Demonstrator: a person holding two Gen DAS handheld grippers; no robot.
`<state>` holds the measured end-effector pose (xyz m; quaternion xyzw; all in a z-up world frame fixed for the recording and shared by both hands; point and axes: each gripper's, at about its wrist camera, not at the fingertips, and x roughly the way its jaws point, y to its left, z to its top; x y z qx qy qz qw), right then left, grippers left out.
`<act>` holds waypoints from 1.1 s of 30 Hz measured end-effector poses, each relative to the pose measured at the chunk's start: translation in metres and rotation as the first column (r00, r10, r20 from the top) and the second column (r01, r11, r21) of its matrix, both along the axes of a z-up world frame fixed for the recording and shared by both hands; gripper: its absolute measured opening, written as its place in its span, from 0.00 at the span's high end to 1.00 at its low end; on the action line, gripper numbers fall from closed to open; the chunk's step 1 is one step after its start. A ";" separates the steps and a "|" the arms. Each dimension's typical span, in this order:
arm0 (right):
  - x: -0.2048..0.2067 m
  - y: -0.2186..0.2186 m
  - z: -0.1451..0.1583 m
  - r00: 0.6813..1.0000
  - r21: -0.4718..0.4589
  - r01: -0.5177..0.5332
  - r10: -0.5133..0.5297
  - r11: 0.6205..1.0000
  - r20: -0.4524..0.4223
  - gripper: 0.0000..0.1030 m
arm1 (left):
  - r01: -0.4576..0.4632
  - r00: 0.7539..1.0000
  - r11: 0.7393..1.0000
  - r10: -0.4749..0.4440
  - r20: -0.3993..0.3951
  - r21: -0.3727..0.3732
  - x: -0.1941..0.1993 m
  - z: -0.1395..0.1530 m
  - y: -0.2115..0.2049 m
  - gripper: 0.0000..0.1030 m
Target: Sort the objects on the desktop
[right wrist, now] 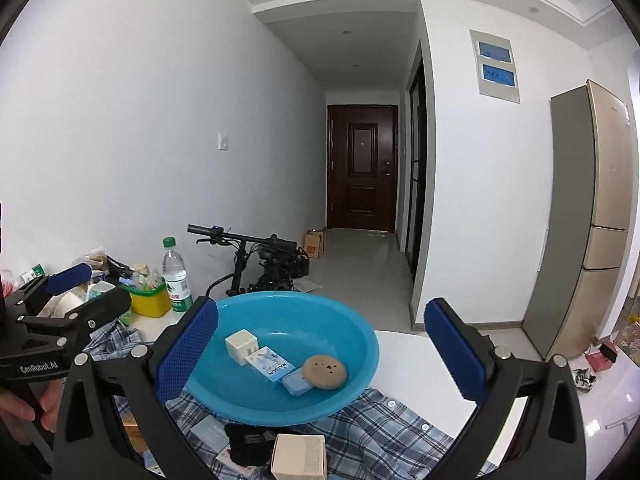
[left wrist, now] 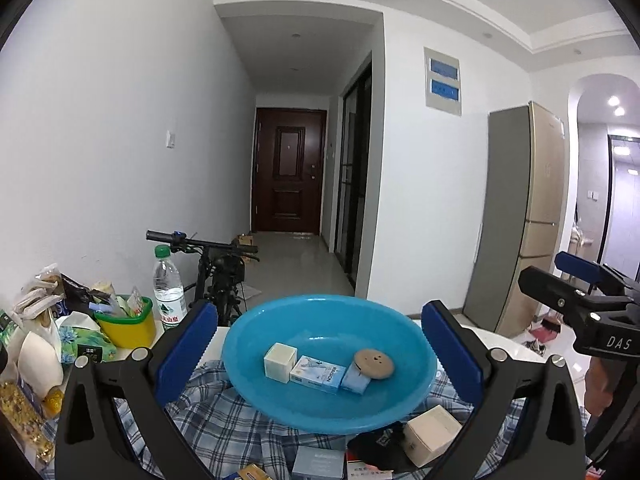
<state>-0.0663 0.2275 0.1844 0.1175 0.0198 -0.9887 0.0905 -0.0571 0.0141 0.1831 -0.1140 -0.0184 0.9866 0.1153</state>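
Both grippers empty, jaws wide apart: left gripper [left wrist: 320, 356], right gripper [right wrist: 320, 354]. Beige box [right wrist: 299, 456] sits on the plaid cloth [right wrist: 372, 428] just in front of the basin [left wrist: 280, 320]. Looks like light, stiff card; I'd pinch its flat sides. Carton [left wrist: 318, 374] in basin reads "RAISON".

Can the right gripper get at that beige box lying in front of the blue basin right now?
Probably yes: the right gripper is open and empty, and the beige box lies uncovered on the plaid cloth, just below it.
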 end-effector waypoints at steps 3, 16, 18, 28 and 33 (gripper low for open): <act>0.007 -0.003 -0.005 1.000 0.024 0.004 -0.004 1.000 -0.012 0.00 | -0.009 1.000 1.000 0.009 -0.006 -0.002 0.008 -0.002 -0.002 0.00; 0.022 0.005 -0.053 0.992 -0.059 -0.018 0.025 0.998 0.121 0.00 | 0.070 0.984 0.996 -0.060 0.169 -0.053 0.019 -0.048 0.012 0.00; 0.025 0.007 -0.059 0.992 -0.057 -0.012 0.019 0.998 0.127 0.00 | 0.069 0.976 0.996 -0.058 0.208 -0.047 0.017 -0.060 0.011 0.00; 0.032 0.004 -0.108 0.963 -0.048 -0.030 0.042 0.998 0.265 0.00 | 0.067 0.914 0.994 -0.028 0.404 -0.083 0.015 -0.125 0.000 0.00; 0.033 0.004 -0.132 0.941 -0.039 -0.034 0.045 0.999 0.335 0.00 | 0.080 0.889 0.993 -0.034 0.456 -0.083 0.022 -0.153 -0.001 0.00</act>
